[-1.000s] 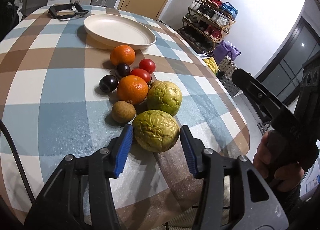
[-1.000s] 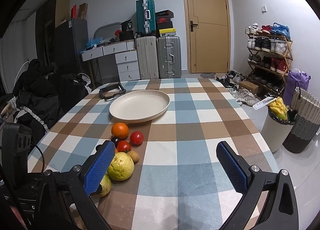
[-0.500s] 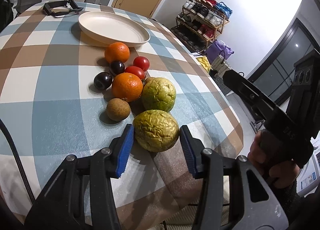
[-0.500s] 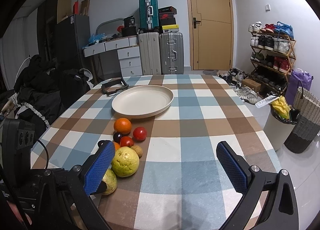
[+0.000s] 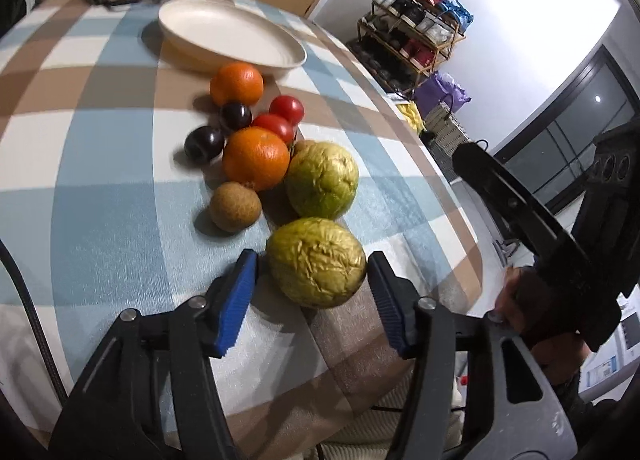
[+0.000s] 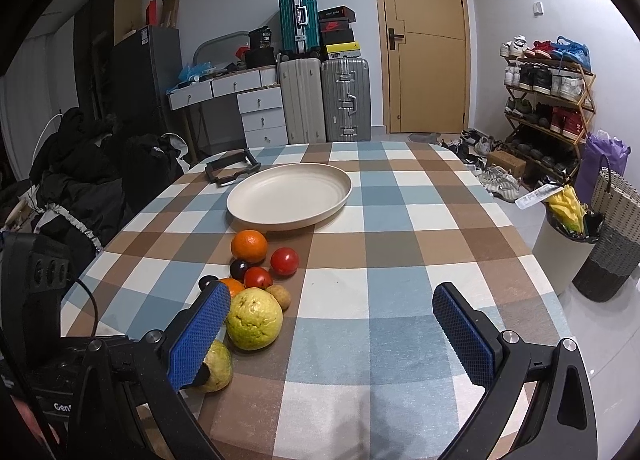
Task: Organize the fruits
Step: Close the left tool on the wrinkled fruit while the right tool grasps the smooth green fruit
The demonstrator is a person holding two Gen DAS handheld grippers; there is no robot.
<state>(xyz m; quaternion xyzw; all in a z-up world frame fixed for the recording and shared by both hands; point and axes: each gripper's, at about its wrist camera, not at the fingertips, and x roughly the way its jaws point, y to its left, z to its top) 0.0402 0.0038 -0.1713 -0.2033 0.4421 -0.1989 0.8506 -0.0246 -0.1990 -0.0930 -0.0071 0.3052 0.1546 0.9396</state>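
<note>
**Left tongs straddling the near guava, grip not yet made**

The left gripper (image 5: pixel 312 292) has the near guava (image 5: pixel 316 262) between its blue pads (image 5: pixel 236 296). The jaws are opening, and a thin gap shows on each side of the fruit, so nothing is held. The guava sits on the tablecloth (image 5: pixel 100 220), at the near end of the fruit cluster and close to the table edge.

To do it well, I judge: centre the pads on the widest part of the guava, close gently because the wrinkled skin looks soft, then lift straight up before carrying. The second guava (image 5: pixel 322 180) and the small brown fruit (image 5: pixel 235 206) lie just beyond, so pushing forward could nudge them. The likely destination is the cream plate (image 6: pixel 288 196), empty and beyond the cluster.

The right gripper (image 6: pixel 332 332) hangs wide open over bare cloth, holding nothing, to the right of the fruit.

Rest of the cluster: two oranges (image 5: pixel 256 158), two tomatoes (image 5: pixel 286 110), two dark plums (image 5: pixel 204 142), all touching or nearly touching.

Surface: rounded table, checked cloth in blue, brown and white. A black handled object (image 6: pixel 230 170) lies beyond the plate.

Room: tan door, suitcases (image 6: pixel 344 100), drawer unit, shoe rack (image 6: pixel 548 100), woven basket, dark clothing heaped at left.
</note>
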